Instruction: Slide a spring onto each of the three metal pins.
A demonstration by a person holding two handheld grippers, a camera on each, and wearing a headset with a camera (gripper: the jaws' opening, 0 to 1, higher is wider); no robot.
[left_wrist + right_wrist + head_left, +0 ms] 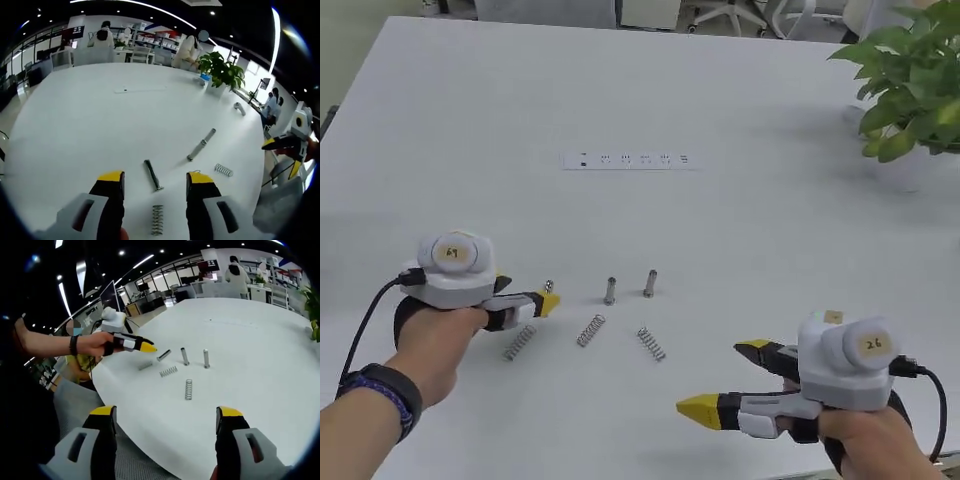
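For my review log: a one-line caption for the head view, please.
Three metal pins, three springs lying loose before them; left gripper by the leftmost pin, right gripper open.

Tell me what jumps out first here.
Three metal pins sit in a row on the white table, with three springs lying loose just in front, none threaded on yet. The left gripper, jaws open, points at the leftmost pin. The right gripper hangs open, low on the right. A potted plant sits far right.
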